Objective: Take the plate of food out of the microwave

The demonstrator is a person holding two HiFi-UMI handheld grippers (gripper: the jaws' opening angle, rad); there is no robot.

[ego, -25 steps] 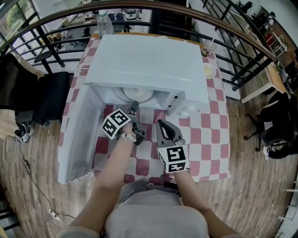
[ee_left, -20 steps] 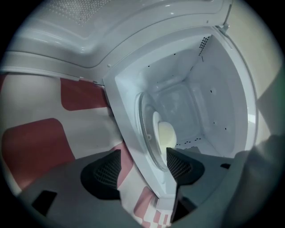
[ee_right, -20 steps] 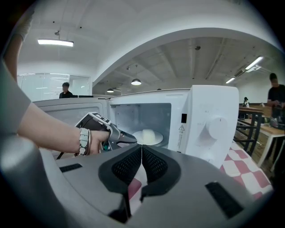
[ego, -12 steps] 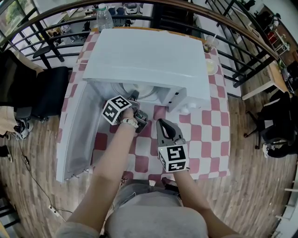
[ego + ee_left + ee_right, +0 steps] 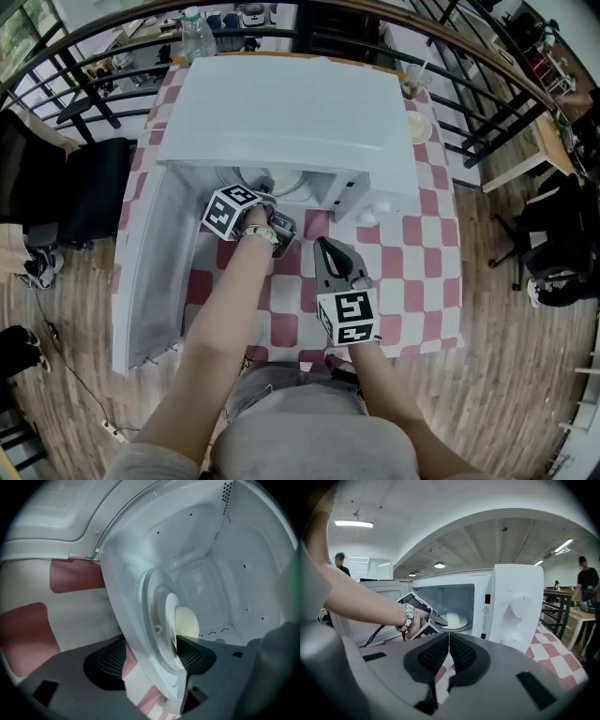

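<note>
With my left gripper [image 5: 152,657] open at the rim of the plate [image 5: 170,613] and right gripper [image 5: 449,656] closed empty, I'd clamp only that rim, keeping it level.

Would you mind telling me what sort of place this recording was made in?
Probably a shared office or lab rather than a home kitchen: the microwave sits on a checked tablecloth in a large open room, with a strip light overhead and people standing in the background.
</note>
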